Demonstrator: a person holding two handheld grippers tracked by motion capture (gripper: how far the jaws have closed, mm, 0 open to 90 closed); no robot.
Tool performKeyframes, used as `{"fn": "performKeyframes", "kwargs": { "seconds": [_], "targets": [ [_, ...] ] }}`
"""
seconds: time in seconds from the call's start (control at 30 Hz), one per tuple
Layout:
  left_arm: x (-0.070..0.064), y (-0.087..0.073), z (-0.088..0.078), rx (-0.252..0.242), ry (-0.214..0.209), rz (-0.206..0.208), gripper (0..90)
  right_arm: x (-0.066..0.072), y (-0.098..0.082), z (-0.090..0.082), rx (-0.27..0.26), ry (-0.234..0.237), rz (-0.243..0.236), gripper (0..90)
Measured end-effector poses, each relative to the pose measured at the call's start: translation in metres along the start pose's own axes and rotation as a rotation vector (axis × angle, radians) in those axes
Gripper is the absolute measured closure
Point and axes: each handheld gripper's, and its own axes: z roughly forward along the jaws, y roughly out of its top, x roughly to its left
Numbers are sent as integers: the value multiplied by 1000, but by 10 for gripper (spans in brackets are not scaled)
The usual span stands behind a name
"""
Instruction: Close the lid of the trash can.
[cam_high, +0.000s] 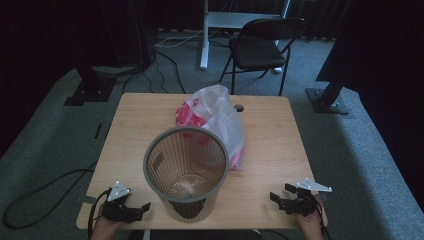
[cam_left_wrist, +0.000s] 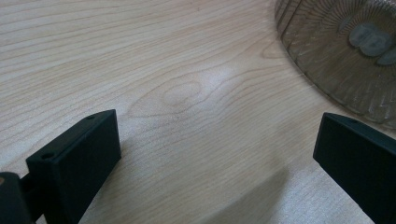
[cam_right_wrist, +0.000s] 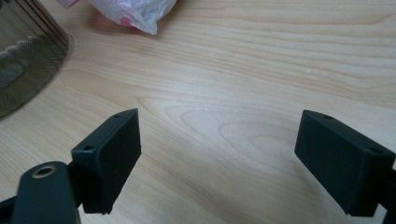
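A ribbed translucent grey wastebasket (cam_high: 186, 170) stands upright near the table's front middle; its base shows in the left gripper view (cam_left_wrist: 345, 51) and the right gripper view (cam_right_wrist: 25, 60). Behind it lies a crumpled white plastic bag with pink print (cam_high: 215, 117), its corner visible in the right gripper view (cam_right_wrist: 135, 14). My left gripper (cam_high: 139, 210) rests open at the front left corner, left of the basket, nothing between its jaws (cam_left_wrist: 217, 154). My right gripper (cam_high: 279, 197) rests open at the front right, jaws wide over bare wood (cam_right_wrist: 217, 154).
The wooden table (cam_high: 270, 150) has a round cable hole (cam_high: 238, 107) at the back. A black folding chair (cam_high: 260, 47) and a white desk leg (cam_high: 204, 35) stand beyond it on grey carpet. Cables trail on the floor at left (cam_high: 45, 185).
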Motion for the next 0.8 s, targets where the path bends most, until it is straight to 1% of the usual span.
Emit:
{"fn": "performKeyframes", "kwargs": {
  "seconds": [0.17, 0.27, 0.33, 0.43, 0.53, 0.6, 0.7, 0.8],
  "targets": [
    [0, 0, 0, 2, 0, 2, 9, -1, -6, -5, -5, -15, -6, 138],
    [0, 0, 0, 3, 1, 2, 9, -2, -9, -9, -16, -29, -3, 138],
    [0, 0, 0, 1, 1, 1, 9, -2, -11, -10, -34, -34, 3, 138],
    [0, 0, 0, 0, -1, -1, 9, -1, -13, -11, -43, -47, -7, 138],
    [0, 0, 0, 1, -2, 0, 9, 0, -13, -10, -38, -59, -18, 139],
    [0, 0, 0, 1, -4, 0, 9, 0, -13, -10, -42, -61, -19, 139],
    [0, 0, 0, 0, -5, -1, 9, -2, -13, -10, -50, -53, -4, 139],
    [0, 0, 0, 2, -5, 1, 9, -1, -14, -10, -49, -58, -15, 139]
  ]
}}
